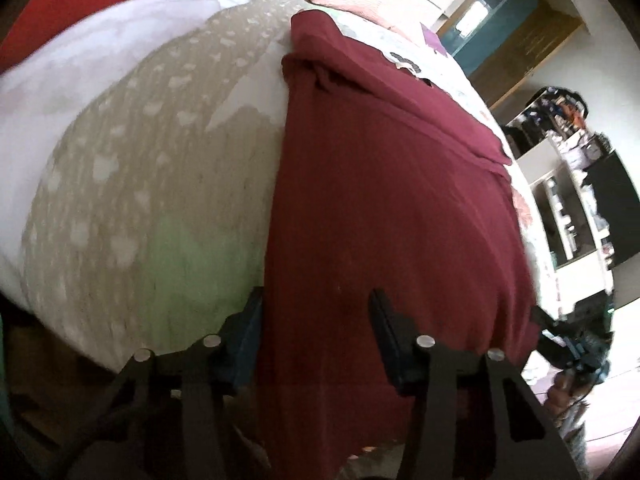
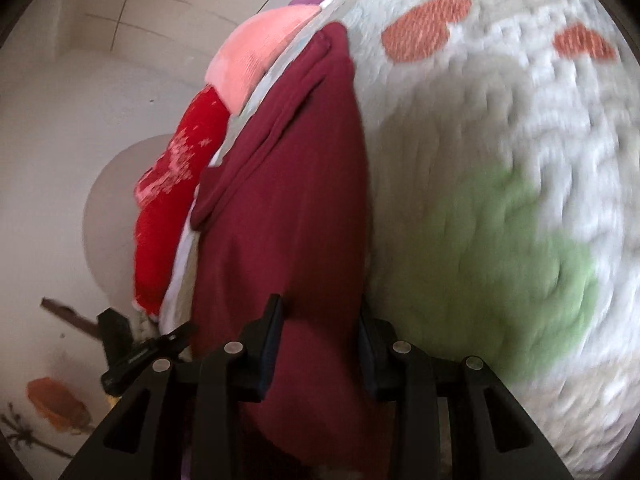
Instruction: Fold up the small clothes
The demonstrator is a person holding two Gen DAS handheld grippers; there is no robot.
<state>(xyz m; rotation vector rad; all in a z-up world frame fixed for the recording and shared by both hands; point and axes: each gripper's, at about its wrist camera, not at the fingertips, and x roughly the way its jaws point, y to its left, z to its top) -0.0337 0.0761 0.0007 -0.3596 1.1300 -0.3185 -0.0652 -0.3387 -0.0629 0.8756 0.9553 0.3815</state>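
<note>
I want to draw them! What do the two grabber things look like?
Both the left gripper and the right gripper are black, with flat dark fingers on angled black bars joined by round silver pins. No cables, sleeves or markings show clearly.

The maroon garment (image 1: 392, 208) is matt, smooth knit cloth. The bedspread (image 2: 500, 168) under it is nubbly, textured cloth. The fingers (image 1: 386, 332) look like matt black plastic.
</note>
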